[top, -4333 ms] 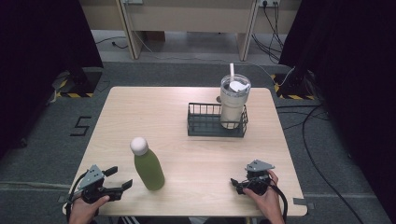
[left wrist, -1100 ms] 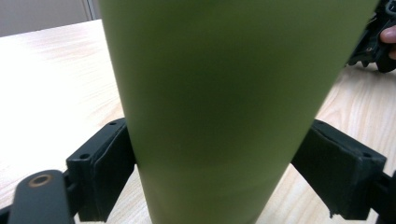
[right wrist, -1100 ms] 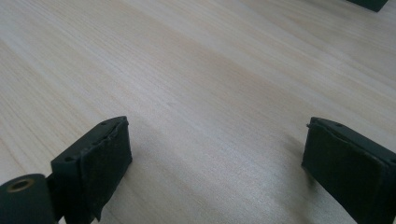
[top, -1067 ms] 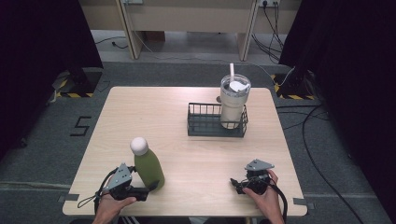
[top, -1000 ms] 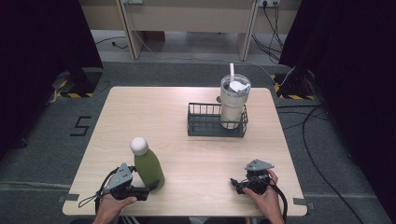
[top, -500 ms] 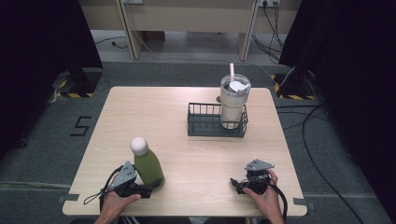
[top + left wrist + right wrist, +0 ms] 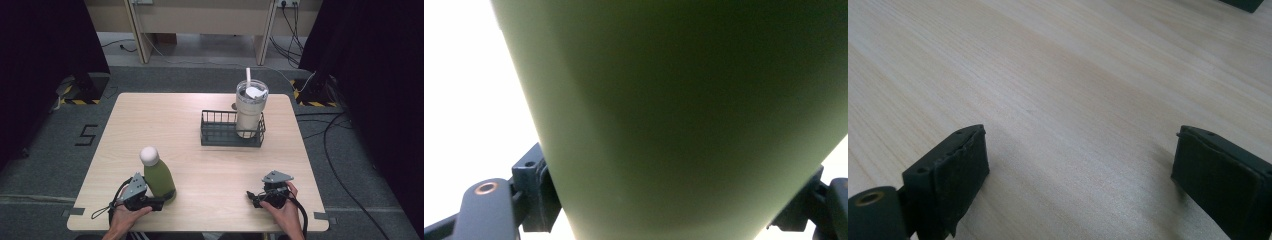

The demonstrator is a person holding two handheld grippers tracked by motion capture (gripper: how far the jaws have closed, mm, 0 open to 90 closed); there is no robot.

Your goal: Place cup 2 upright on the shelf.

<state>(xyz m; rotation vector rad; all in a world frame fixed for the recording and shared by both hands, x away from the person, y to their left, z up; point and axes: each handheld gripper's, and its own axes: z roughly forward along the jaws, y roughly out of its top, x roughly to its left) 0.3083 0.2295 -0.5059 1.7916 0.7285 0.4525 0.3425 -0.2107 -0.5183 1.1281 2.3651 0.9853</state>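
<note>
Left gripper fingers just closed, clamped on green bottle, upright on worktop. Right gripper right of bottle, fingers wide, nothing between.

The high view looks forward and down from above the person's side, far enough off to take in the whole wooden surface, the grey floor around it and desk legs at the top of the frame. The left gripper view sits very close against the green bottle, whose wall covers most of the frame, with dark fingers at the lower corners. The right gripper view looks low and almost level across the surface, its two fingers rising from the bottom edge. The high view shares the bottle with the left gripper view and the bare wood near the lower right of its frame with the right gripper view.
</note>
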